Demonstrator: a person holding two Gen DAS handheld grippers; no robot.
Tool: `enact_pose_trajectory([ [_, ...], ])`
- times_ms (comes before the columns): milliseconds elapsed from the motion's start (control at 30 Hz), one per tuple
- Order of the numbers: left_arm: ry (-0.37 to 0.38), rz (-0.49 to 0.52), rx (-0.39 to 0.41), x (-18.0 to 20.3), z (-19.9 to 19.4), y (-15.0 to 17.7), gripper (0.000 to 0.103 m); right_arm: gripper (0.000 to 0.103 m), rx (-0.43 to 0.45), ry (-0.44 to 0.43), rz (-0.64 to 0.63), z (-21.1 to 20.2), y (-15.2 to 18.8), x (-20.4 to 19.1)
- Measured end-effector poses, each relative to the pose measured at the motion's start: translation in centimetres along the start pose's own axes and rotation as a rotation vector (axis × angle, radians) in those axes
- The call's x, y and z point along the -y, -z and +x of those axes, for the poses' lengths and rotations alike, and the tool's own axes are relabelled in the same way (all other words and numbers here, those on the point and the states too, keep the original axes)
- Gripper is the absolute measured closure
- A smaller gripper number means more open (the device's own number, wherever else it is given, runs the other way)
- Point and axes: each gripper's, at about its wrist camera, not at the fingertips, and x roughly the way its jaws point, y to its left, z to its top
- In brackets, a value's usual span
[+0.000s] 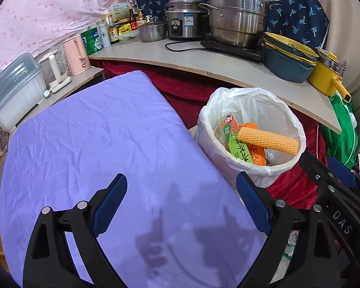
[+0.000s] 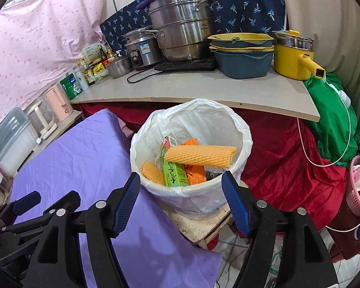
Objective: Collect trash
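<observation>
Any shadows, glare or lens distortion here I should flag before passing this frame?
Left wrist view: the left gripper casts dark shadows on the purple cloth; the shelf edge bows from the fisheye. Right wrist view: black corners from the lens, bright highlights on the steel steamer pot, bin contents sharp; the right gripper is open and empty.
</observation>
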Motion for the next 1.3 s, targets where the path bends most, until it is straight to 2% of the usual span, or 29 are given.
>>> enact_pose_trajectory([
  [433,-0.053,0.011,0.002,-0.7,-1.0,2.0,0.011,0.019,-0.022,0.002,-0.069,-1.6,1.8,-0.4],
  [633,-0.060,-0.004,-0.023,-1.0,-1.0,2.8,0.009,0.019,-0.022,-0.013,-0.065,-2.2,2.6,-0.2],
  [933,-0.073,0.007,-0.015,-0.7,-1.5,3.6,0.009,0.018,-0.023,-0.008,-0.073,-2.8,3.4,0.0],
  [1300,-0.048,0.011,-0.011,-0.3,-1.9,4.1,0.009,0.018,-0.041,0.003,-0.078,-2.6,3.8,0.5],
])
